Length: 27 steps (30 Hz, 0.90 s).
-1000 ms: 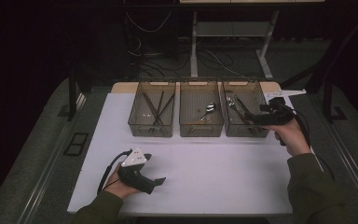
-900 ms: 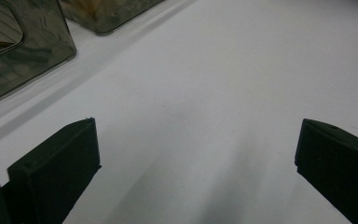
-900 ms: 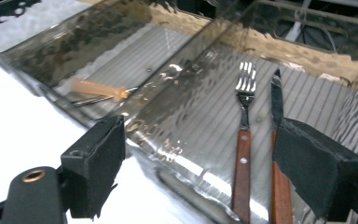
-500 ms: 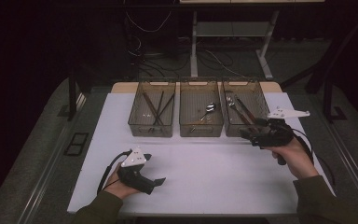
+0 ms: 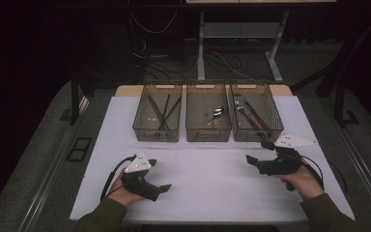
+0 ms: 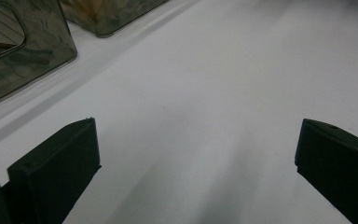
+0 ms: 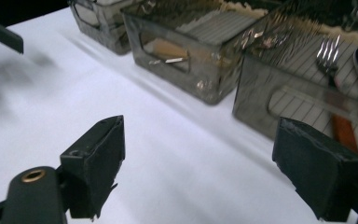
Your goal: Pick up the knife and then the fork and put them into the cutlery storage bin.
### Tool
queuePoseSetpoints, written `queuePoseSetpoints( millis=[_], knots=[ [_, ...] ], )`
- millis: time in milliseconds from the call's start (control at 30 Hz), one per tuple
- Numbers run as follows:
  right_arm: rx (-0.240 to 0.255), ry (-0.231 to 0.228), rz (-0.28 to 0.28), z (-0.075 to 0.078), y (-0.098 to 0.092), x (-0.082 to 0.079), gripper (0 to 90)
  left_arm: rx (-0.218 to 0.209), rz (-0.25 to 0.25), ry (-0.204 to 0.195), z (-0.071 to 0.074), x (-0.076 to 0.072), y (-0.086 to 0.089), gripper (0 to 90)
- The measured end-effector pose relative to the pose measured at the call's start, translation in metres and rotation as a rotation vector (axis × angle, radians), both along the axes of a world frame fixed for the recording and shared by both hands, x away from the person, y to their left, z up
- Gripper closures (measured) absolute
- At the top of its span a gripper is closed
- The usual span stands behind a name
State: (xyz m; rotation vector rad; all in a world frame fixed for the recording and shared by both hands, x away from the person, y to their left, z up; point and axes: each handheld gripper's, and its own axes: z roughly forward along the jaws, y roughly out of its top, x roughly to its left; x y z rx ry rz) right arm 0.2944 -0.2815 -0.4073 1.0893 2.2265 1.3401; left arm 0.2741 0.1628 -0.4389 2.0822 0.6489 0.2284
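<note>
My left gripper [image 5: 159, 175] rests on the white table [image 5: 212, 188] at the front left, held by a hand, open and empty [image 6: 196, 158]. At the front right my right gripper [image 5: 258, 152] is also open and empty [image 7: 200, 168], pointing left just in front of the right bin. Three smoky clear bins stand in a row at the back. The left bin [image 5: 155, 134] holds dark chopsticks [image 5: 160, 111], the middle bin [image 5: 207, 135] a spoon [image 5: 216, 113], and the right bin [image 5: 260, 137] forks and orange-handled cutlery [image 7: 327, 55].
The white table ends close behind the bins and near the person's forearms. Bare table surface lies between the two grippers. Dark floor, cables and a desk frame [image 5: 236, 34] are beyond the table.
My right gripper has come back from above the right bin toward the person and lower, in front of the bins. My left gripper has stayed still.
</note>
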Motion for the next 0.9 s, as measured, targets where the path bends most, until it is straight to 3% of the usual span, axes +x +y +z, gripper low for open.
queuePoseSetpoints(
  millis=[300, 667, 900],
  knots=[
    [-0.031, 0.022, 0.020, -0.022, 0.001, -0.018, 17.1, -0.003, -0.001, 0.000, 0.000, 0.000, 0.000, 0.0],
    [-0.076, 0.022, 0.036, -0.036, 0.000, -0.032, 17.1, 0.002, -0.004, 0.004, 0.000, -0.001, 0.000, 0.0],
    [-0.089, 0.047, 0.028, -0.043, -0.004, -0.035, 17.1, 0.003, -0.005, 0.002, 0.000, -0.001, 0.000, 0.0]
  ],
)
